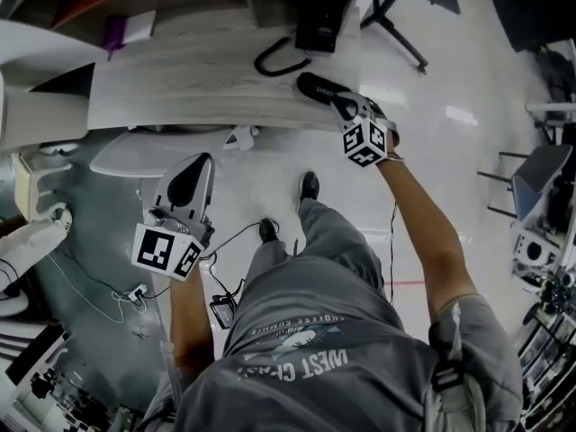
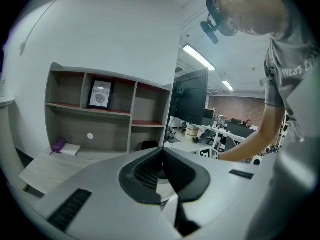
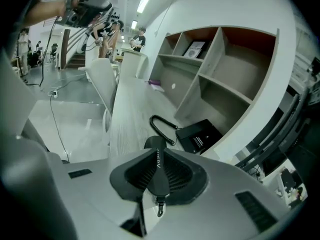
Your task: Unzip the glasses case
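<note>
Where closest to the head camera, left gripper [image 1: 196,165]: lower left of the frame, short of the desk, clenched shut with nothing between the pads (seen pressed together in its own view too).
Right gripper [image 1: 340,104]: upper centre, at the end of a bare forearm, tilted down toward the desk's near edge, clamped on one end of the glasses case.
Glasses case [image 1: 315,86]: black, oblong, over the desk's near edge just right of centre; narrow end pinched between the right pads, with the rest stretched toward the coiled cord; resting or lifted, hard to tell.
Zipper pull [image 3: 159,207]: small metal tab, dangling from the gripped end, low centre of the right gripper view.
Desk [image 1: 198,84]: pale wood grain, across the upper part of the head view.
Coiled cord [image 1: 274,61]: black loop just beyond the case, joined to a flat black device [image 1: 317,27].
Purple item [image 1: 112,36]: upper left, at the desk's far side.
Shelf unit [image 3: 220,69]: open compartments behind the desk, upper right of the right gripper view, with a framed picture [image 3: 195,48] in one.
</note>
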Tool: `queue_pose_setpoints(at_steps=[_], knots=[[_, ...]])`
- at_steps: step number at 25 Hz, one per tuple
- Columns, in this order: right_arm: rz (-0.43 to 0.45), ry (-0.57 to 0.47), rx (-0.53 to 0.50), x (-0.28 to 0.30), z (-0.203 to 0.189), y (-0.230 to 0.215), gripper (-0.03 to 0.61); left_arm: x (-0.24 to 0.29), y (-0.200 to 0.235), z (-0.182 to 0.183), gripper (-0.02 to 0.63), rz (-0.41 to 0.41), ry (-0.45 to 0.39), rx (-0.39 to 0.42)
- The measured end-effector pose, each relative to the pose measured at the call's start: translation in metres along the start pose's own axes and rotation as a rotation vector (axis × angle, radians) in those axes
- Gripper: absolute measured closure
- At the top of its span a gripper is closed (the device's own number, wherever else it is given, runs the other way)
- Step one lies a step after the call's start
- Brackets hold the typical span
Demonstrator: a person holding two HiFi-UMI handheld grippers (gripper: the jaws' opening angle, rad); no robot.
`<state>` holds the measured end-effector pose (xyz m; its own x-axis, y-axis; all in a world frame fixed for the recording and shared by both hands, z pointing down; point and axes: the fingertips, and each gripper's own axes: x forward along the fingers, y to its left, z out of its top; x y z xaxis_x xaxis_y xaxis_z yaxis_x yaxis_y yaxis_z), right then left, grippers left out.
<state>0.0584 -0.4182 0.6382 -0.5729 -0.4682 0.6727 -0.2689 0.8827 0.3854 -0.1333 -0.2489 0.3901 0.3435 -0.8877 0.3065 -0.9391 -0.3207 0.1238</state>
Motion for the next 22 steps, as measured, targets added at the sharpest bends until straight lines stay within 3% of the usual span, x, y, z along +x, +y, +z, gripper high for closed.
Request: queue_pose_setpoints(at_steps=[12, 22], knots=[[0.106, 0.079, -0.141, 0.053, -0.043, 0.019, 0.394, 0.015, 0.009, -0.018, 0.614, 0.021, 0.045, -0.05], [0.076, 0.054, -0.132, 0.08, -0.056, -0.005, 0.268, 0.03, 0.012, -0.031, 0.615, 0.016, 0.066, -0.077]])
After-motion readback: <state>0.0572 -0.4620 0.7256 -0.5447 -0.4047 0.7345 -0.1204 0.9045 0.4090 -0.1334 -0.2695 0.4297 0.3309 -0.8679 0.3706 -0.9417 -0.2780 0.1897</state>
